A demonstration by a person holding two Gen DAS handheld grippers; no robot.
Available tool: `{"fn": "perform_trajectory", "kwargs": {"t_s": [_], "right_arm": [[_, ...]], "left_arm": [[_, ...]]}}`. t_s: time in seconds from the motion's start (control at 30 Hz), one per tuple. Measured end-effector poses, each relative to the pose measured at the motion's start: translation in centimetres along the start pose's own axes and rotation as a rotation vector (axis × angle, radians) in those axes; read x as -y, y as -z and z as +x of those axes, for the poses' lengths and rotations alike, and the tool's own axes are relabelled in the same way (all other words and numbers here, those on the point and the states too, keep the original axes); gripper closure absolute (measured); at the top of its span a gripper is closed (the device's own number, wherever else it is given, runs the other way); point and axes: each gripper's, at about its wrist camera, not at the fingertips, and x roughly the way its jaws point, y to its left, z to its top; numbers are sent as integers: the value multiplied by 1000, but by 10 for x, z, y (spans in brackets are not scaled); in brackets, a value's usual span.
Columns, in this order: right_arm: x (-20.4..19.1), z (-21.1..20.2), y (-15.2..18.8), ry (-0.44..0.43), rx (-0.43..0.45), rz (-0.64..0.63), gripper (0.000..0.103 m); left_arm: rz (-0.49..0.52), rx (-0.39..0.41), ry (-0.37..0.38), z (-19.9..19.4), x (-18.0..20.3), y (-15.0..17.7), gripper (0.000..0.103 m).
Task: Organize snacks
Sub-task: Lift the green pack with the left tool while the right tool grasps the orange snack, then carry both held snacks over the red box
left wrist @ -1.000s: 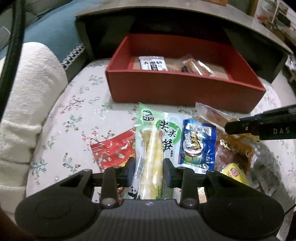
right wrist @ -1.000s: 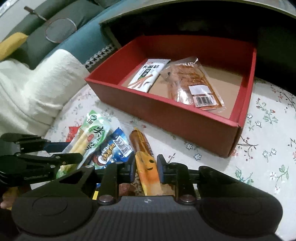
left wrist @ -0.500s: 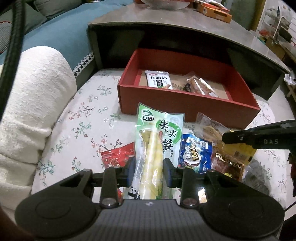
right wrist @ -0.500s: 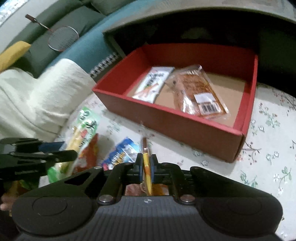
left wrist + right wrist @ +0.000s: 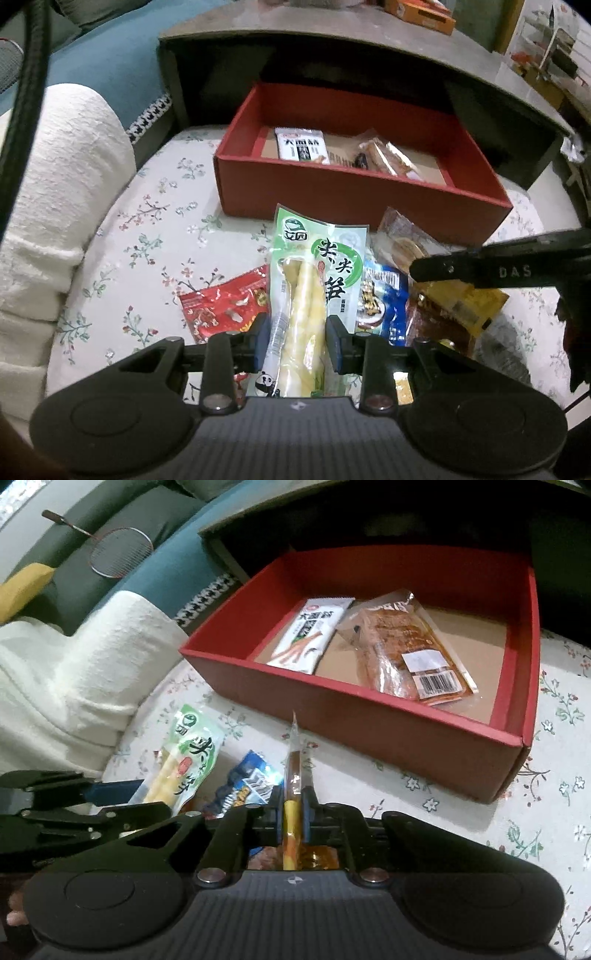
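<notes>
— How do your grippers stand?

— Your left gripper [image 5: 297, 334] points steeply down, its jaws clamped on a pack [image 5: 306, 295] that sticks out ahead of the fingers [image 5: 258, 341]. Your right gripper [image 5: 293, 805] also tilts down, jaws pinched nearly together on a thin packet [image 5: 293, 775] held edge-up.

— Where are they to each other?

— Side by side, close: your left gripper's fingers show at the left edge of the right wrist view.

Floral cloth [image 5: 122, 266] (cushioned) bears red box [image 5: 332, 192], red packet [image 5: 221, 302].
</notes>
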Motion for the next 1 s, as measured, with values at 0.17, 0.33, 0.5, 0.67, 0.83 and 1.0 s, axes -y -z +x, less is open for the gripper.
{"fn": "perform_trajectory", "kwargs": {"t_s": [0.17,0.33,0.5,0.67,0.83,1.0], "right_arm": [[0,-7,-1,-95,11,49,89],[-8,-15,-3,-169,30,64,89],[-15,-25,-5,-210,59,62,89],[-19,-38,-12,-245,113,67,89],[-19,-47,-15,-266,145,77,89],[-19,-51,-17,-272,161,85,89]], "left_arm": [[-11,22,10,-7,-3,0,77],[-16,35,18,-11,-4,-3,77],[-43,69,26,-22,-7,-10,77],[-55,119,44,-35,-7,-20,77],[-65,143,51,-39,-5,-28,77],[-67,151,49,-38,-1,-35,77]]}}
